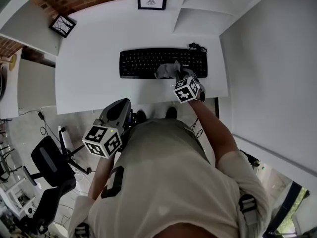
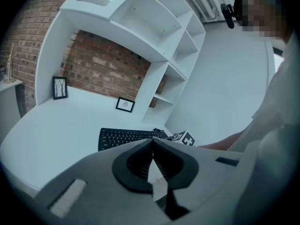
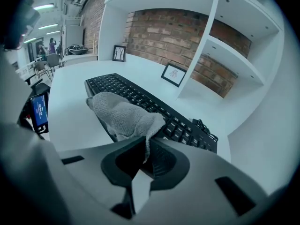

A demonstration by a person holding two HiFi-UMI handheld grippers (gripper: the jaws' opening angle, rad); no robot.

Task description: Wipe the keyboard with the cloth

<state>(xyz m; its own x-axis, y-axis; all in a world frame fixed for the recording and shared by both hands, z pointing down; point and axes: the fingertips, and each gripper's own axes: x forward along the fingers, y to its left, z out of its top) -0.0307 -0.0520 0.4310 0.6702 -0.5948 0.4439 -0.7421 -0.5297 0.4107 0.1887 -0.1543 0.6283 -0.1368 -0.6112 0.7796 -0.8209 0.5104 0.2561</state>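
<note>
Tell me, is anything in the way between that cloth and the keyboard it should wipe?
Nothing visible is. The cloth, pinched in the right gripper, hangs directly over the keys of the keyboard, with no object between them.

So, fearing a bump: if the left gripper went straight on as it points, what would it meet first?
The left gripper would likely meet the keyboard near its right end first; depth is unclear.

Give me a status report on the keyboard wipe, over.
Right hand-held gripper shut on cloth, which rests on right half of keyboard. Left hand-held gripper shut, empty, near front edge of desk. Picture frames at rear, clear of keyboard.
</note>
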